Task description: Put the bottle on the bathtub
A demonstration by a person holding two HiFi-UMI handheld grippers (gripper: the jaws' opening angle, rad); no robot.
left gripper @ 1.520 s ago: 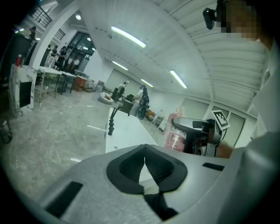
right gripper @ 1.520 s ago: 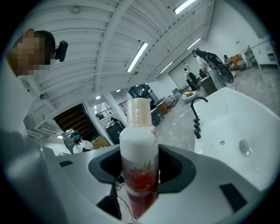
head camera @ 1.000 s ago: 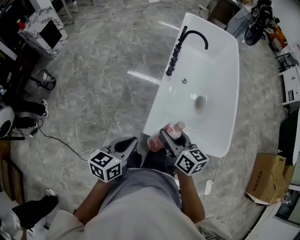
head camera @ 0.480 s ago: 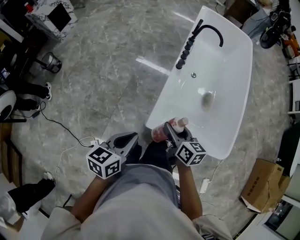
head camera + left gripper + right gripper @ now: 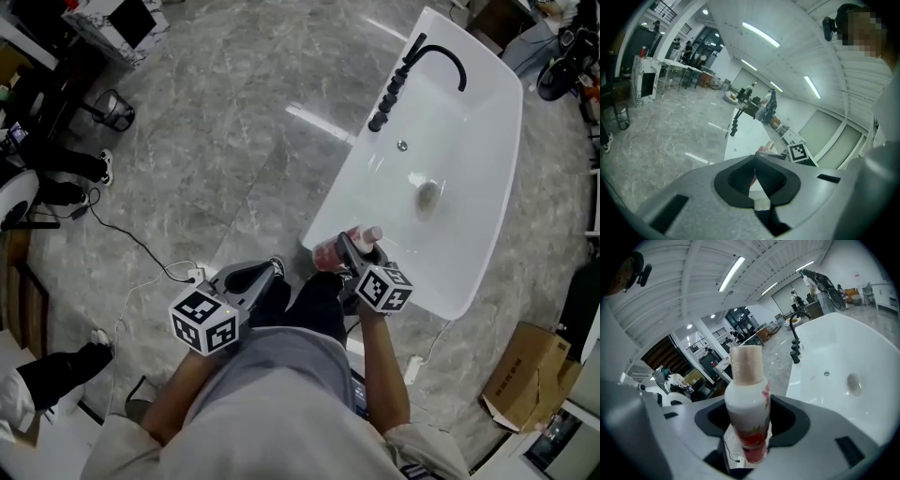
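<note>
Gripping a smooth white-and-pink plastic bottle (image 5: 746,404) with a tan cap, the right gripper (image 5: 354,253) is holding it at the near corner of the glossy white oval bathtub (image 5: 473,225). The left gripper (image 5: 755,174) is sitting closed, holding nothing.

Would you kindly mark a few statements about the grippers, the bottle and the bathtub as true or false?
1. The right gripper is clamped on the bottle. True.
2. The left gripper holds a second bottle. False: its jaws are together with nothing between them.
3. The bottle stands on the rim of the bathtub. False: it is in the right gripper, at the tub's near end.
4. A black faucet curves over the tub's far end. True.
</note>
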